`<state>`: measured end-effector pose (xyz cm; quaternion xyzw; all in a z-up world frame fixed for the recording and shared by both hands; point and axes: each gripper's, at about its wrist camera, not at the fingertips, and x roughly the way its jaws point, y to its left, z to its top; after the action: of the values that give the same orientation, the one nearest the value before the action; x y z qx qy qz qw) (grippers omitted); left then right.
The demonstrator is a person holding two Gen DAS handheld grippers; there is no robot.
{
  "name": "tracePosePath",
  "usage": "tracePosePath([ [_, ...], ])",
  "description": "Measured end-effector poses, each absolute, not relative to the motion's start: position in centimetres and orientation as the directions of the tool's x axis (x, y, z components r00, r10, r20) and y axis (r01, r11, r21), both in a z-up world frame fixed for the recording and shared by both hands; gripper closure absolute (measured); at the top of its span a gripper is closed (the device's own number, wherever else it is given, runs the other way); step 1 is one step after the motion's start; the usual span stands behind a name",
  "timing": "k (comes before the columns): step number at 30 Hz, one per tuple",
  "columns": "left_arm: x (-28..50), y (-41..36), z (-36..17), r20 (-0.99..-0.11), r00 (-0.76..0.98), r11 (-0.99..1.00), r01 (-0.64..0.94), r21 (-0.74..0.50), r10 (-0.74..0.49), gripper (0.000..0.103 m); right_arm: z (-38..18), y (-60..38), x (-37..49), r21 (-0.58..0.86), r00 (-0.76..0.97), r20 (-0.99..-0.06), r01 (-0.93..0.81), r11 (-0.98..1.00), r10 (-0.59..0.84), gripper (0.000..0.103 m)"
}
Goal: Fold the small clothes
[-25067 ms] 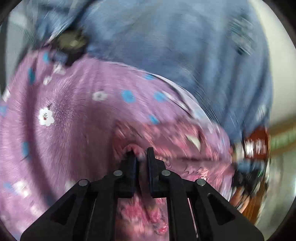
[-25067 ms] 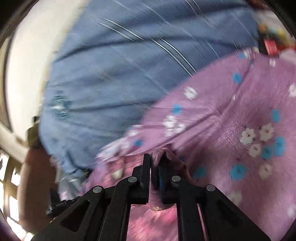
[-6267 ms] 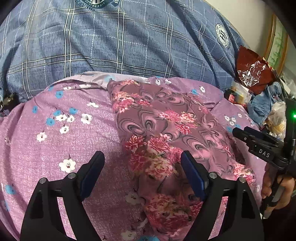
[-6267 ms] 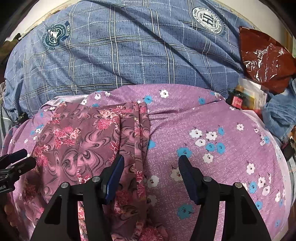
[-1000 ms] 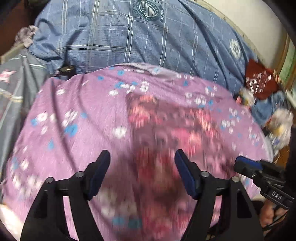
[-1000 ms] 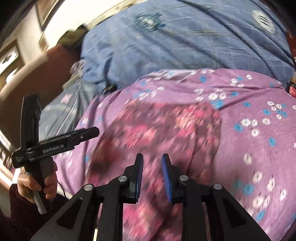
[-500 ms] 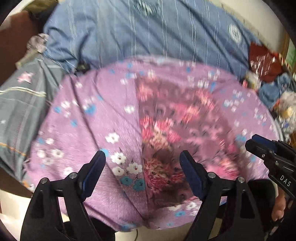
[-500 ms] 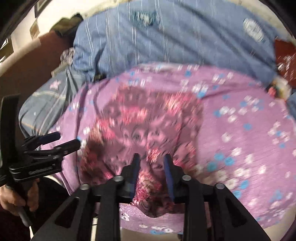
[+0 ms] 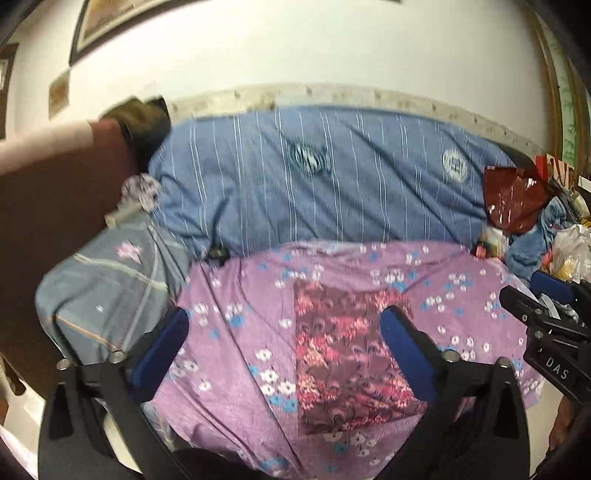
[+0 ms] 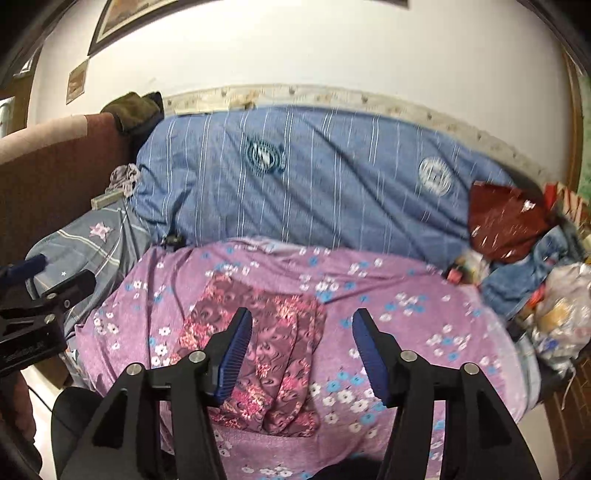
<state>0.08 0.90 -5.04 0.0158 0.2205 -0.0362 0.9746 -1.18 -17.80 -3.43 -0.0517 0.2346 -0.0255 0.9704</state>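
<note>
From my left gripper (image 9: 284, 345) I see its jaws opening with nothing between them, above the folded floral garment (image 9: 347, 354) lying flat on the purple flowered sheet (image 9: 236, 354). My right gripper (image 10: 301, 349) is opening too, empty, and reads "DAS" on its body in the left view. The blue quilt's (image 10: 314, 184) round crests are too blurred to read.

White wall (image 10: 314, 48) with framed pictures (image 10: 122, 16); brown headboard (image 10: 55, 173) beside blue quilt (image 10: 314, 184).
</note>
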Motion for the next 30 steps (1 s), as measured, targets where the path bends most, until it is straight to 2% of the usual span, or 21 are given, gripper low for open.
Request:
tracePosePath([
  [6,-1.7,0.2,-3.6,-0.378,0.925,0.997,0.069,0.038,-0.049,0.000,-1.9,-17.3,-2.9,-0.136,0.915,-0.391,0.049,0.989,-0.099,0.035],
  [14,-2.9,-0.5,-3.3,-0.336,0.941,0.997,0.053,0.059,-0.030,0.000,-1.8,-17.7,-3.1,-0.123,0.919,-0.377,0.072,0.990,-0.114,0.033],
  [30,-1.7,-0.1,-4.4,-0.388,0.922,0.999,0.016,0.034,-0.002,0.000,-2.6,-17.8,-2.5,-0.129,0.916,-0.381,0.086,0.988,-0.129,0.033],
])
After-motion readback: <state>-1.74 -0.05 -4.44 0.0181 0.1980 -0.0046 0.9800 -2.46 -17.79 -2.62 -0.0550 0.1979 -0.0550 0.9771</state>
